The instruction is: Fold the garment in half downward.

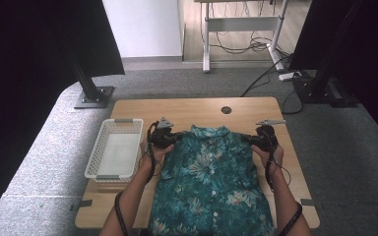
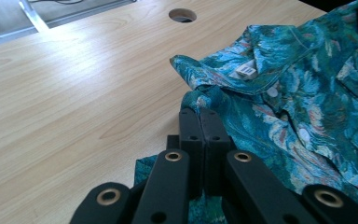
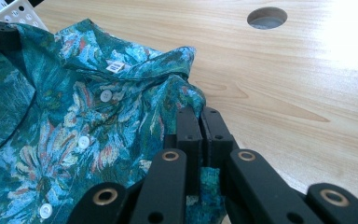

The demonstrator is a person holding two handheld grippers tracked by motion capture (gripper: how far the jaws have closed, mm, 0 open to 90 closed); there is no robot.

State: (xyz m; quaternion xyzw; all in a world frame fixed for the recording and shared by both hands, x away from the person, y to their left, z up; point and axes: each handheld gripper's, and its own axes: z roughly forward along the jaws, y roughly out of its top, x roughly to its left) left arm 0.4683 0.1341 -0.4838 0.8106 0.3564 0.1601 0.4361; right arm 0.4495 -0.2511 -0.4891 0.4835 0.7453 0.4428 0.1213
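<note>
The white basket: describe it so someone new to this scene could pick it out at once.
On the wooden table, look to the left of the teal floral shirt. The white basket sits at the table's left edge, the one rectangular, perforated container with nothing lying in it.

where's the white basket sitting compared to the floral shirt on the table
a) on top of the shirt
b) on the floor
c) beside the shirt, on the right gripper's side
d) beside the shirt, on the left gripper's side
d: in the high view the white basket stands on the wooden table just outside the left gripper, apart from the teal floral shirt.
</note>
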